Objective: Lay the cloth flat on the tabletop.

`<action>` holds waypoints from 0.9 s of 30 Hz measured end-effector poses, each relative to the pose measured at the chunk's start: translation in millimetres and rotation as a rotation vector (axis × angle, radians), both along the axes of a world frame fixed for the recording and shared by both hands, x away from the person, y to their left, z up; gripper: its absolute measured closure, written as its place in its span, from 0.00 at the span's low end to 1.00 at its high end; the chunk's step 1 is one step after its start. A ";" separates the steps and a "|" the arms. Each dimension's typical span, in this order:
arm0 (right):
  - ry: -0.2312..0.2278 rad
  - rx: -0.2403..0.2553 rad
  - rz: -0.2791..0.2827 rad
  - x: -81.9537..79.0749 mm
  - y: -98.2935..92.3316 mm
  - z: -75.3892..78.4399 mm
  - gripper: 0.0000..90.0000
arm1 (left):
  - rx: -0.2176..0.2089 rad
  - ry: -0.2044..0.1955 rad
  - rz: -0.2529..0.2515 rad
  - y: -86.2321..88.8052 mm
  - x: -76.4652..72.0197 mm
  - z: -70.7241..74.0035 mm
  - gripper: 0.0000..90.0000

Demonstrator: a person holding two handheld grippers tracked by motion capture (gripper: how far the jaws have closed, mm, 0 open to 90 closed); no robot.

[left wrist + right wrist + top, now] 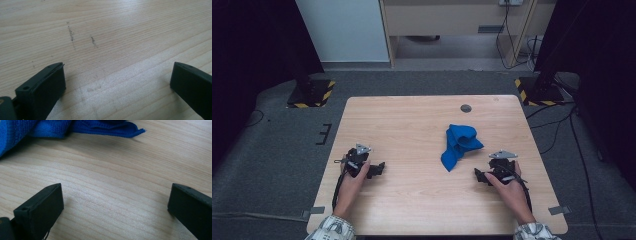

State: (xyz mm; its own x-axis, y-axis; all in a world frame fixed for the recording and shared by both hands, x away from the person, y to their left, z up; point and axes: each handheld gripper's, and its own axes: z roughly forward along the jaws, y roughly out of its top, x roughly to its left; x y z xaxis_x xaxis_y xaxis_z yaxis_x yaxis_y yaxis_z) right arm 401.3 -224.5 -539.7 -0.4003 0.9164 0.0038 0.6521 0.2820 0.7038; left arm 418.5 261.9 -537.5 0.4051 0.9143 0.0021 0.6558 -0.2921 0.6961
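A crumpled blue cloth (460,144) lies on the wooden table (412,125), right of the middle. In the right gripper view the blue cloth (50,128) spans the top edge, a short way beyond the jaws. My right gripper (478,175) rests on the table near the front right, just right of the cloth's near corner, jaws wide apart over bare wood (116,202). My left gripper (379,169) rests at the front left, well away from the cloth, also open (117,82) with bare wood between its jaws.
A small round grey plug (466,108) sits in the table near its far edge. Two stands with yellow-black striped bases (310,93) stand on the floor beyond the far corners. Cables (557,130) run over the floor at the right.
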 end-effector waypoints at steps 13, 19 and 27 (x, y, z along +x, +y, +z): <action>-0.046 0.011 0.044 0.2 -0.7 9.8 0.07 | 0.000 0.000 0.005 -0.4 0.1 0.1 0.00; -0.128 0.039 0.072 -3.2 3.7 26.5 0.11 | 0.000 0.000 0.005 -0.4 0.0 0.1 0.00; -0.176 0.027 0.093 -0.2 11.8 40.3 0.20 | 0.000 0.000 0.005 -0.4 0.0 0.0 0.00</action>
State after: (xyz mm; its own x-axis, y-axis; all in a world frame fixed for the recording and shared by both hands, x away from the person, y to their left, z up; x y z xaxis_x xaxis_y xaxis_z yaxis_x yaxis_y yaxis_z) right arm 401.1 -212.7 -499.4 -0.4799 0.8759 -0.0498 0.4906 0.3150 0.8125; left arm 418.5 261.5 -537.5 0.4003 0.9164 0.0025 0.6573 -0.2891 0.6960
